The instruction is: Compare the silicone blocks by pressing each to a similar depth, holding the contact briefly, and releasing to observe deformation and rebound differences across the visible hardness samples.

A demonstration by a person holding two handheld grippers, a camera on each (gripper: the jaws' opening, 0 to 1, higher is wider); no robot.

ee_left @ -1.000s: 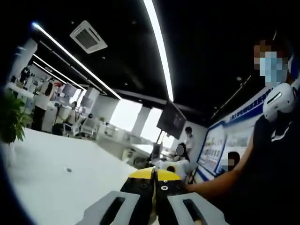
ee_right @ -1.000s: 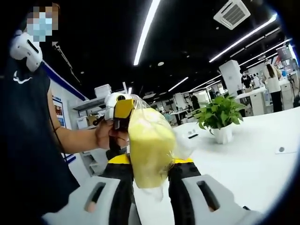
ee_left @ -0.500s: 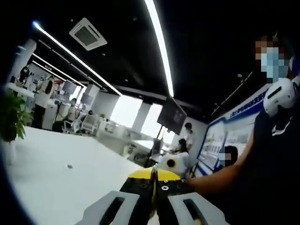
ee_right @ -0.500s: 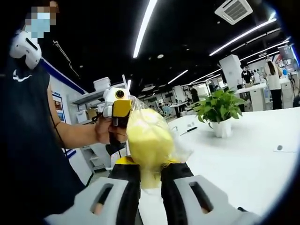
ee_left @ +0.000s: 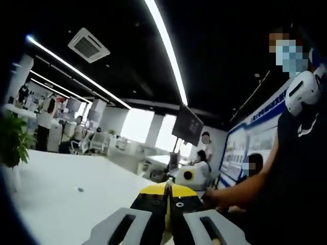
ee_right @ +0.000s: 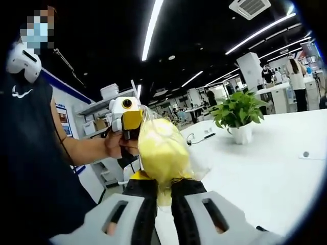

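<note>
A soft yellow silicone block wrapped in a clear plastic bag stands up between the jaws of my right gripper, which is shut on it and pinches its lower end narrow. My left gripper is shut, its yellow-tipped jaws together with nothing between them, held above the white table. In the right gripper view the left gripper sits just behind the block on its left, held by a person's hand. The right gripper peeks over the left jaws' tips.
A potted plant stands on the white table to the right; its leaves edge the left gripper view. A small dark dot lies on the table. The person stands close. Desks and people fill the background.
My right jaws have drawn closer together, squeezing the yellow block's lower end thinner. Both views have shifted slightly with the hands. The left gripper stays shut.
</note>
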